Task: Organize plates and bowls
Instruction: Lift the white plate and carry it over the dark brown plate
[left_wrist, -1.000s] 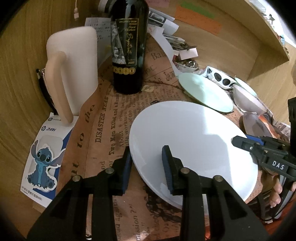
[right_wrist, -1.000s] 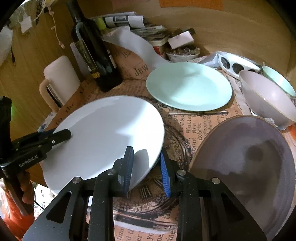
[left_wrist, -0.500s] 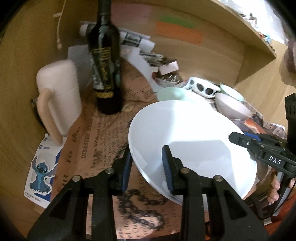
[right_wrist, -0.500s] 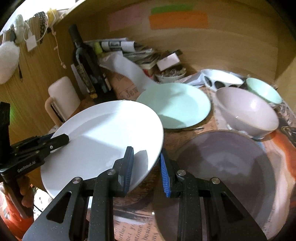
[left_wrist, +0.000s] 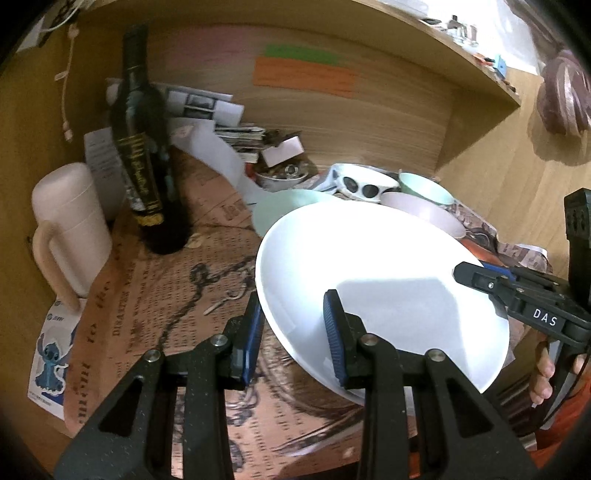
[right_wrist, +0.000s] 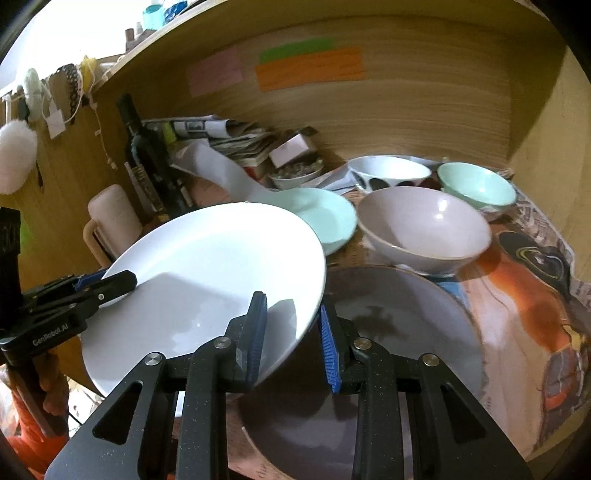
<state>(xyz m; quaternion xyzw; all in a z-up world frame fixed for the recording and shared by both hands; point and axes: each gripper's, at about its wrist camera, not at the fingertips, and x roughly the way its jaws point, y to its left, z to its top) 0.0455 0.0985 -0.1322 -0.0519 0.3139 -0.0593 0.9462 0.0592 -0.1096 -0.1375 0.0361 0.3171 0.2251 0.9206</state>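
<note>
Both grippers hold a large white plate (left_wrist: 388, 288) in the air, tilted, above the newspaper-covered table (left_wrist: 155, 325). My left gripper (left_wrist: 293, 317) is shut on its near left rim. My right gripper (right_wrist: 291, 321) is shut on the opposite rim of the white plate (right_wrist: 214, 280). Each gripper shows in the other's view: the right gripper (left_wrist: 476, 277), the left gripper (right_wrist: 118, 280). Under the plate's right side lies a big grey plate (right_wrist: 388, 332). Behind are a mint plate (right_wrist: 325, 214), a pale lilac bowl (right_wrist: 424, 229), a mint bowl (right_wrist: 476, 188) and a spotted white bowl (right_wrist: 388, 171).
A dark wine bottle (left_wrist: 142, 158) and a pink lidded mug (left_wrist: 70, 221) stand at the left. Papers and a small dish of odds and ends (left_wrist: 284, 173) crowd the back. Wooden walls close in behind and to the right, with a shelf above.
The white plate has risen off the table and moved right, toward the grey plate, still held by both grippers. Both views now take in more of the back wall.
</note>
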